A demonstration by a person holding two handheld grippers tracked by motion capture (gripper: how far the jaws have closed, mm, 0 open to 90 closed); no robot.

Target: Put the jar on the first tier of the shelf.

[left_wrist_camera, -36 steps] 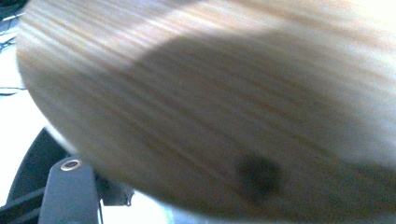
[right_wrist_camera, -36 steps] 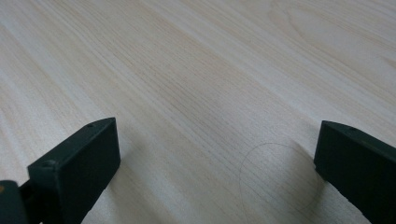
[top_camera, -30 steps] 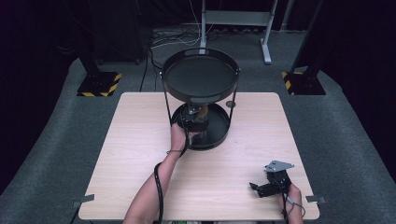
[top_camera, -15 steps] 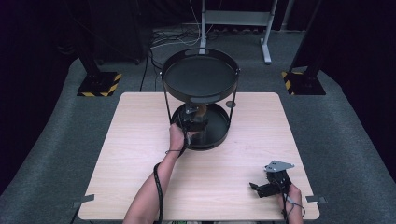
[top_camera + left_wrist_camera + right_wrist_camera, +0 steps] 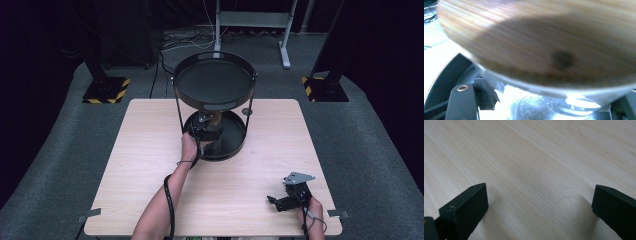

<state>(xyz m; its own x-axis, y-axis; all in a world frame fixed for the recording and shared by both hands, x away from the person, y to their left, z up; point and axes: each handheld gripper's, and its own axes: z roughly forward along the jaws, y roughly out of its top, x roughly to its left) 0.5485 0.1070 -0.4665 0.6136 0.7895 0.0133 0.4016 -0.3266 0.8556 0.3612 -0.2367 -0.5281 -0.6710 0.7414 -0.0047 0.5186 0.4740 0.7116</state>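
A black two-tier tray stand sits at the far middle of the light wooden table. The person's left hand has pushed the left claw into the lower tier, under the upper tray. There it is closed around a container with a wooden lid, which looms blurred and close in the left gripper view. The right claw rests near the table's near right corner, its jaws spread wide over bare wood, holding nothing.
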